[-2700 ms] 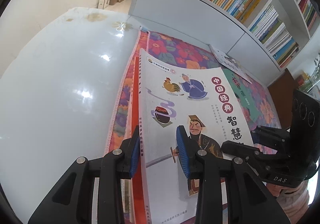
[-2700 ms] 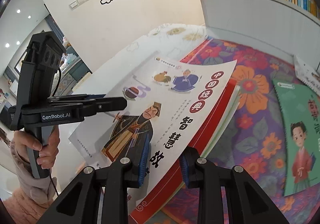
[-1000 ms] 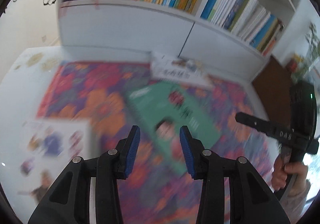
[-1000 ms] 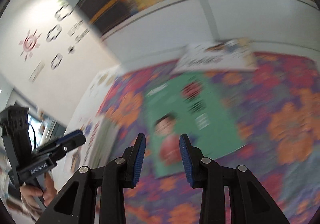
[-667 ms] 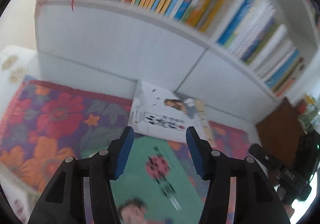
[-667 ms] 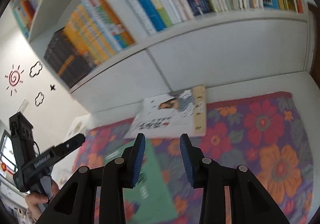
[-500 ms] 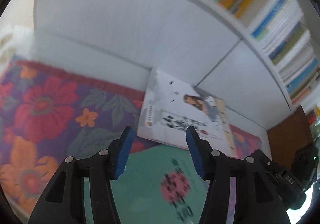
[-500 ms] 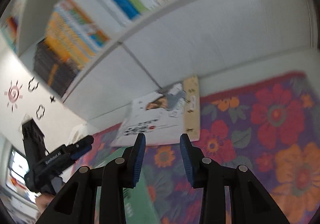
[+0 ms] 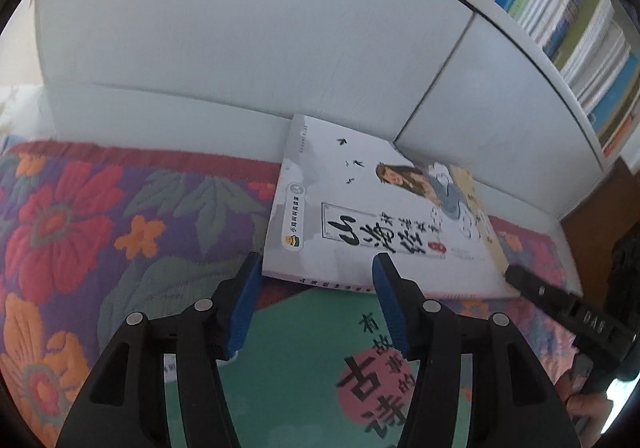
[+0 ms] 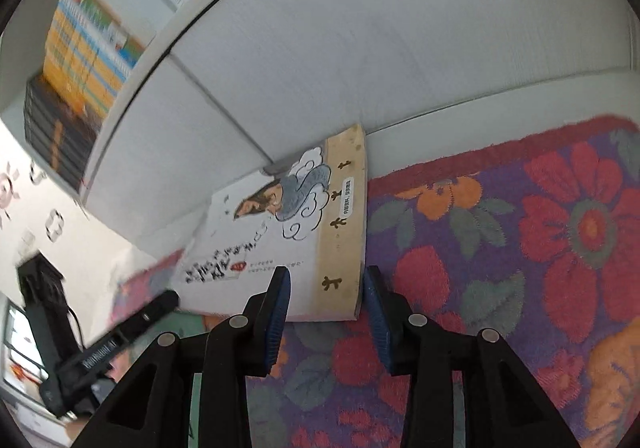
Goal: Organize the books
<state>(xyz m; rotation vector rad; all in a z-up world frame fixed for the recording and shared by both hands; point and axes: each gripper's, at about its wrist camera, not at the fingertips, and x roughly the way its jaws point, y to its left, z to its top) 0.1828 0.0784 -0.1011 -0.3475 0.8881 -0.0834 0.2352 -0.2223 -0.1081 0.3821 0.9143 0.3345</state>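
Both grippers' fingers (image 9: 384,280) flank white book (image 9: 384,207) — (untouched)

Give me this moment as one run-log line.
left gripper: open, at white book near edge | right gripper: open, at its tan-strip corner | green book: flat on floral rug

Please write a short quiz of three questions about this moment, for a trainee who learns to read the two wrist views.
1. True or false: the white paperback book with black brush lettering lies flat on the floral rug.
2. Which book is nearer the left gripper: A the white one, B the green paperback book?
3. Fill in: the right gripper has its jaws ____ around the white book's tan edge strip.

Key: 1 false, its far edge leans on the white cabinet; 2 B; 3 open, not pressing.
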